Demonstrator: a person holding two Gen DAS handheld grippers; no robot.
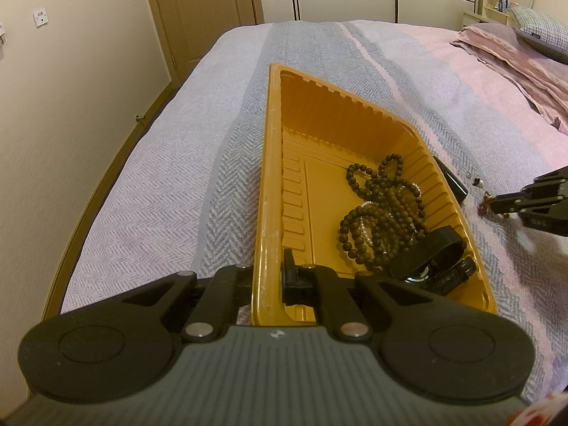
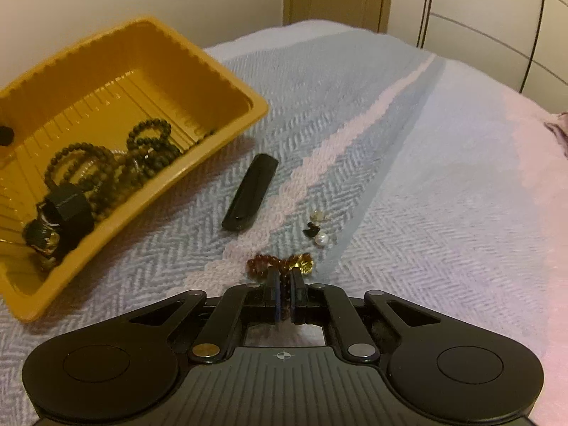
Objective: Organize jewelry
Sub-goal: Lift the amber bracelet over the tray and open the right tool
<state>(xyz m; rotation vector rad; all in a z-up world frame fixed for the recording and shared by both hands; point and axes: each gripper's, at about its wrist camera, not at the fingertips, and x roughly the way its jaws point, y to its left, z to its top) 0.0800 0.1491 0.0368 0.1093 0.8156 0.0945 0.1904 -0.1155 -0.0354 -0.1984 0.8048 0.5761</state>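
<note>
While the bedspread (image 2: 408,184) carries everything, the yellow plastic tray (image 1: 269,184) sits toward its near edge, tilted, its near rim clamped between the closed jaws of the left gripper (image 1: 275,277). Already in the tray: dark bead strands (image 1: 383,209), a black watch (image 1: 429,259). Left on the cover beside the tray's long side: black flat case (image 2: 250,193), then reddish-brown bead bracelet (image 2: 269,264), then small pieces incl. a pearl (image 2: 321,238). Right gripper (image 2: 284,284) is closed on the bracelet, which lies on the cover, not yet lifted. Judged well over half done; three or so items remain.
</note>
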